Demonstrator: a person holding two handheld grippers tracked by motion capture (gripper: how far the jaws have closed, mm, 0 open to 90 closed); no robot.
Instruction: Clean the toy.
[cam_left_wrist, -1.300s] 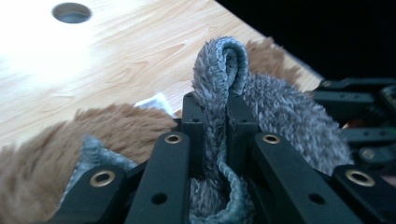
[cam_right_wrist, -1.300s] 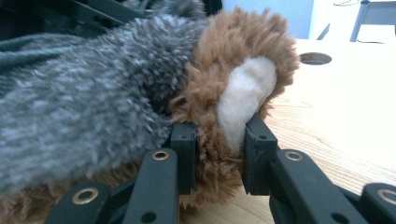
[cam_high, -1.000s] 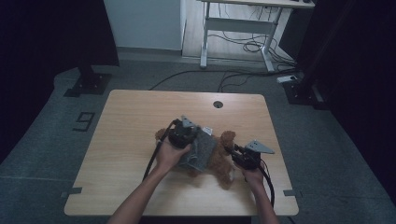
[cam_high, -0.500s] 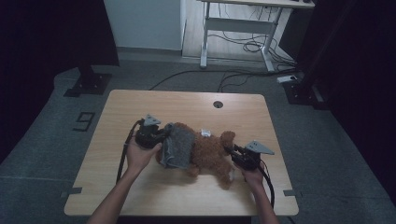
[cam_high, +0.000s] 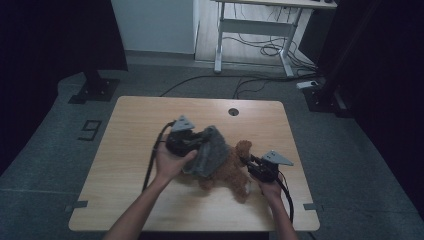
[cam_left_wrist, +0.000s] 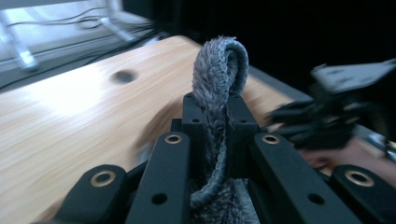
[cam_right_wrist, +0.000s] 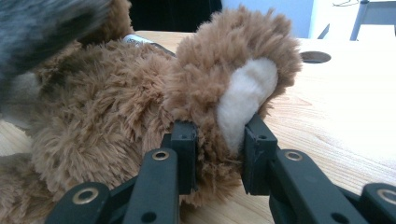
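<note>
We list a wooden table (cam_high: 130, 150) with a pale grain and a round cable hole (cam_high: 233, 111) near the middle of its far edge. Tape strips (cam_high: 76, 205) mark its near corners, left and right. On the grey floor (cam_high: 45, 150) to the left we note a taped figure nine (cam_high: 90, 129). Far left stands a black stand base (cam_high: 94, 90). Far beyond, we record a white desk frame (cam_high: 252, 30) with loose cables (cam_high: 265, 50) under it, and a power strip (cam_high: 307, 84) to the right.
</note>
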